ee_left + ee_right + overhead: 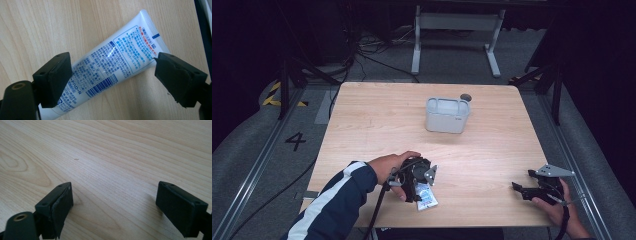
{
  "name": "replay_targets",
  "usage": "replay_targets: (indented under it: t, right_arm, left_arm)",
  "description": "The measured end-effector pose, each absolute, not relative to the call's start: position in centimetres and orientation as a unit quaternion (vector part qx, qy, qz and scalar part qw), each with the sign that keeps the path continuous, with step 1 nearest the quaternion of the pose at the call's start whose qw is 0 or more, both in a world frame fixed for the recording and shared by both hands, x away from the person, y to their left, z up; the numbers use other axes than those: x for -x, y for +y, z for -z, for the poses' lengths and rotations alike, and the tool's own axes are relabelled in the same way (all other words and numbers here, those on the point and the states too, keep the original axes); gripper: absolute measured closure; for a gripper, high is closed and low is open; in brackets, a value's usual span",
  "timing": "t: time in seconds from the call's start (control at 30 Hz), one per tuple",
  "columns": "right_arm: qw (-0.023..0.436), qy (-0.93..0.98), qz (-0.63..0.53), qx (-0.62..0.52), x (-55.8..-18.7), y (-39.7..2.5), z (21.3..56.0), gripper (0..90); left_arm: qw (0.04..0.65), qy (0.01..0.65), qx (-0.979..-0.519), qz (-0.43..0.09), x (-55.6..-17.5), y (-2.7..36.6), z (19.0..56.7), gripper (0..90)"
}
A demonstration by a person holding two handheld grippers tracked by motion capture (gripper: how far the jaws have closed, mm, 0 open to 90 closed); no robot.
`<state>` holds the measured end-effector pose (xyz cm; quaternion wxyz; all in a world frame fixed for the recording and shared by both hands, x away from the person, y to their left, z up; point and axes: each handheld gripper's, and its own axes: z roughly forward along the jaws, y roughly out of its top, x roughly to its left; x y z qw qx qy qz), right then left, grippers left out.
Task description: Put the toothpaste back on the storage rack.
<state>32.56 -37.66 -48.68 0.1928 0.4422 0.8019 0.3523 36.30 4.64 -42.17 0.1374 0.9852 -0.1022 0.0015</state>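
Observation:
A white tube [117,60] with blue and red print lies flat on the wooden table [377,125]. In the left gripper view it runs slantwise between the two black jaws of my left gripper [113,77], which stand wide open on either side of it. In the high view that left gripper [419,187] points down over the tube [427,200] near the table's front edge, held by a hand in a dark sleeve with a white stripe. My right gripper [523,182] rests low at the front right, open, with bare wood between its jaws [113,202].
A pale grey tub [447,115] stands at the middle back of the table, with a small dark round thing [465,97] just behind it. Cables and a white table frame lie on the floor beyond. Rails run along both sides.

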Motion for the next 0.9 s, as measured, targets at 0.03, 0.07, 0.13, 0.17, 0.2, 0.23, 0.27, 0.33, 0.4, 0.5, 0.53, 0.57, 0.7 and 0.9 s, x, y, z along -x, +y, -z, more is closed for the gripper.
replay_targets:
  t: [0.03, 0.07, 0.13, 0.17, 0.2, 0.23, 0.27, 0.33, 0.4, 0.5, 0.53, 0.57, 0.7, 0.9]
  right_arm:
    - [0.193, 0.802, -0.352, -0.442, -32.6, -37.7, 48.7, 14.6]
    - [0.193, 0.802, -0.352, -0.442, -32.6, -37.7, 48.7, 14.6]
    - [0.193, 0.802, -0.352, -0.442, -32.6, -37.7, 48.7, 14.6]
    - [0.193, 0.802, -0.352, -0.442, -32.6, -37.7, 48.7, 14.6]
    - [0.193, 0.802, -0.352, -0.442, -32.6, -37.7, 48.7, 14.6]
    - [0.193, 0.802, -0.352, -0.442, -32.6, -37.7, 48.7, 14.6]
    - [0.192, 0.802, -0.352, -0.442, -32.6, -37.7, 48.7, 14.6]
    - [0.192, 0.802, -0.352, -0.442, -32.6, -37.7, 48.7, 14.6]
    - [0.192, 0.802, -0.352, -0.442, -32.6, -37.7, 48.7, 14.6]
    - [0.193, 0.802, -0.352, -0.442, -32.6, -37.7, 48.7, 14.6]
    - [0.192, 0.802, -0.352, -0.442, -32.6, -37.7, 48.7, 14.6]
    - [0.192, 0.802, -0.352, -0.442, -32.6, -37.7, 48.7, 14.6]
    - [0.192, 0.802, -0.353, -0.442, -32.6, -37.7, 48.7, 14.6]
    - [0.192, 0.802, -0.353, -0.441, -32.6, -37.7, 48.7, 14.6]
  left_arm:
    - [0.137, -0.104, -0.985, 0.005, -36.3, 4.7, 42.1, 14.9]
    - [0.134, -0.102, -0.986, 0.014, -36.3, 4.7, 42.0, 15.3]
    - [0.116, -0.115, -0.986, 0.014, -36.4, 4.7, 41.8, 16.0]
    - [0.111, -0.117, -0.987, 0.015, -36.5, 4.6, 41.8, 16.2]
    - [0.114, -0.114, -0.987, 0.014, -36.6, 4.6, 41.8, 16.5]
    - [0.115, -0.114, -0.987, 0.011, -36.8, 4.5, 41.7, 16.7]
    - [0.119, -0.114, -0.986, 0.012, -37.0, 4.3, 41.7, 17.4]
    - [0.118, -0.124, -0.985, 0.017, -37.1, 3.9, 41.9, 18.9]
    - [0.109, -0.128, -0.986, 0.013, -37.0, 3.4, 42.3, 16.3]
    - [0.091, -0.140, -0.986, 0.007, -37.0, 2.9, 42.8, 14.4]
    - [0.089, -0.145, -0.985, 0.011, -37.1, 2.8, 42.9, 13.9]
    - [0.084, -0.147, -0.985, 0.012, -37.1, 2.6, 42.9, 13.7]
    - [0.050, -0.166, -0.985, 0.022, -37.4, 2.2, 43.7, 14.0]
    - [0.025, -0.176, -0.984, 0.017, -37.6, 2.3, 44.7, 15.3]
